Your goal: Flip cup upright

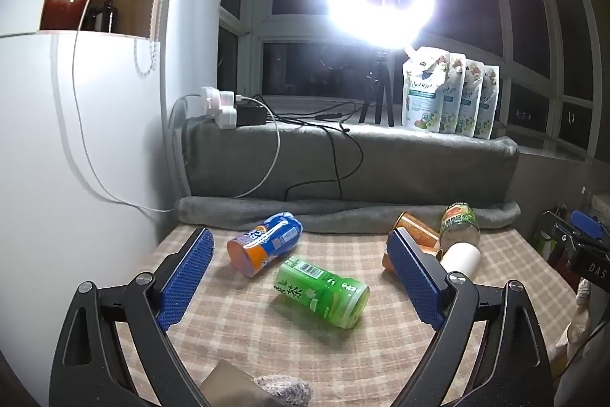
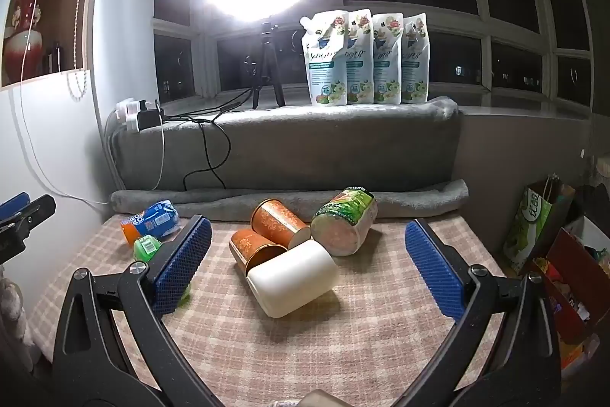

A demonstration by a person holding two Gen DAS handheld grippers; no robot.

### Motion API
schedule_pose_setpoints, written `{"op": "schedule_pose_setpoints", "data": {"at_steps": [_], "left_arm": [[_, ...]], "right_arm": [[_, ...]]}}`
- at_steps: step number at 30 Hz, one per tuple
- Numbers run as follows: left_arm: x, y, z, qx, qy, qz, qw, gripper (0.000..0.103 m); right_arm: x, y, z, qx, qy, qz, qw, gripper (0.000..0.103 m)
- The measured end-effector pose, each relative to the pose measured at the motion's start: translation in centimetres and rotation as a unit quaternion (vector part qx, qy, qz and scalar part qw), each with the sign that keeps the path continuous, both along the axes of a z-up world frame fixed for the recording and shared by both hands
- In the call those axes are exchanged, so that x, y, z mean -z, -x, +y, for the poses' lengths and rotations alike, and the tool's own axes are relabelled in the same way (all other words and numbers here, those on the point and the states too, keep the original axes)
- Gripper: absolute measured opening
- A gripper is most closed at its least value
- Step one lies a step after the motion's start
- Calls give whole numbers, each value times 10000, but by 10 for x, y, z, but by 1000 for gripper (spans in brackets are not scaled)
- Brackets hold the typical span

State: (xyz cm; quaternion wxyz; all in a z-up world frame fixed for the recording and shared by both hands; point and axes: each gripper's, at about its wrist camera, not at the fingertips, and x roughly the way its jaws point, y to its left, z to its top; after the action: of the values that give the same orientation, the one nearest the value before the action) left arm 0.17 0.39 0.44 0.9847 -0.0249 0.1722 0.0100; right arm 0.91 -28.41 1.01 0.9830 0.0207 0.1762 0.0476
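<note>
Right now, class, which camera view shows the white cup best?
The right wrist view: the white cup lies on its side, whole and central between the open fingers. In the left wrist view the white cup is partly hidden behind a blue finger pad.

All cups lie on the table (image 2: 343,349). Two patterned cups (image 2: 267,235) lie just behind the plain cup (image 2: 293,279). Two printed cups (image 1: 289,266) lie well left of it.
</note>
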Motion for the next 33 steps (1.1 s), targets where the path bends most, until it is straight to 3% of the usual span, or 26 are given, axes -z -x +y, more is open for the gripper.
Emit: {"op": "schedule_pose_setpoints", "data": {"at_steps": [33], "left_arm": [[3,4,6,-185,5,26,9998,93]], "right_arm": [[-3,-4,6,113,105,-111,9998,103]]}}
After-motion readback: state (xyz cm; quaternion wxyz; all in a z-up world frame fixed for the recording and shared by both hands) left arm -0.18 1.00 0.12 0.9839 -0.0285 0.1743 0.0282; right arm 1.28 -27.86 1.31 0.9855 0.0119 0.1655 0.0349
